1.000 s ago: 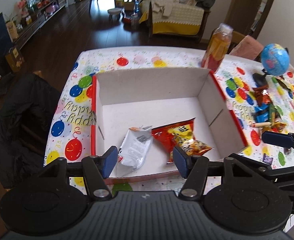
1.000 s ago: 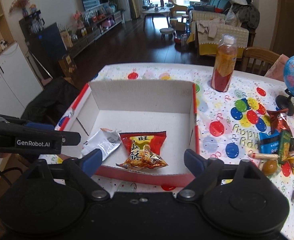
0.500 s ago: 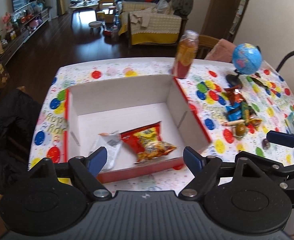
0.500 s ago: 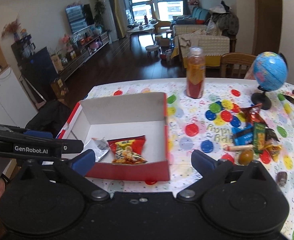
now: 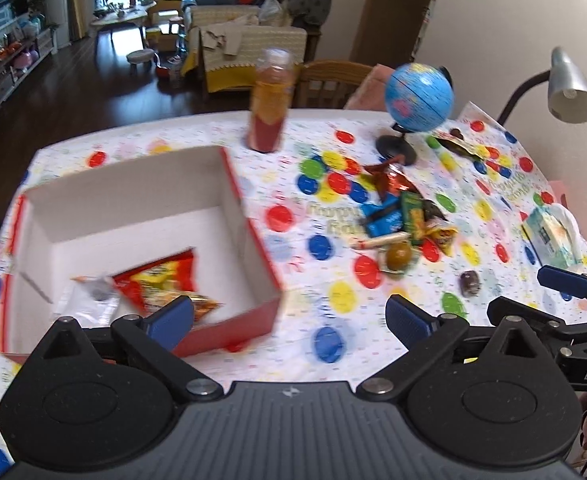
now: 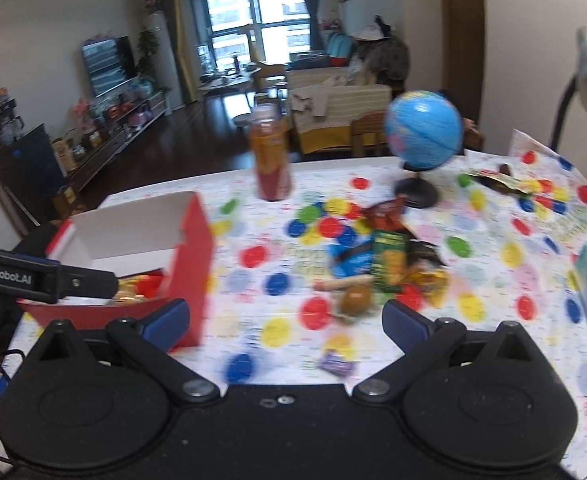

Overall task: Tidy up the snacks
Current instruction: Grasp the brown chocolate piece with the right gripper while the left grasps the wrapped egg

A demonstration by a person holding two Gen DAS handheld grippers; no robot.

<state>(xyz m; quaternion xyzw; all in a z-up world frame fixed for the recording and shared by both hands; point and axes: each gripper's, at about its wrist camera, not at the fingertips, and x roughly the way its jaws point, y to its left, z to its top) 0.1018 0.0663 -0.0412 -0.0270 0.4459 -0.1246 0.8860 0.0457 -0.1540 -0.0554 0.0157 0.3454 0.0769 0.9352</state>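
A table under a white cloth [image 5: 285,356] printed with coloured balloon dots fills most of both wrist views. At left of the left wrist view sits the red box [image 5: 249,322] with white inside walls, open on top; a red snack bag [image 5: 161,280] and a silvery white packet [image 5: 89,300] lie on its floor near the front wall. The left gripper [image 5: 289,316] hangs at the lower centre of that view, its jaws opening wide with nothing between them but cloth. The right gripper [image 6: 285,316] fills the lower part of its own view, its jaws spread fully apart and empty. A blue globe [image 5: 419,98] stands upper right, an orange drink bottle [image 5: 269,104] upper centre. Between them and the grippers lies the loose snack pile [image 5: 401,212]: blue, green, red and yellow wrappers, a brown round sweet [image 5: 398,255], and apart from them a small dark candy [image 5: 469,283].
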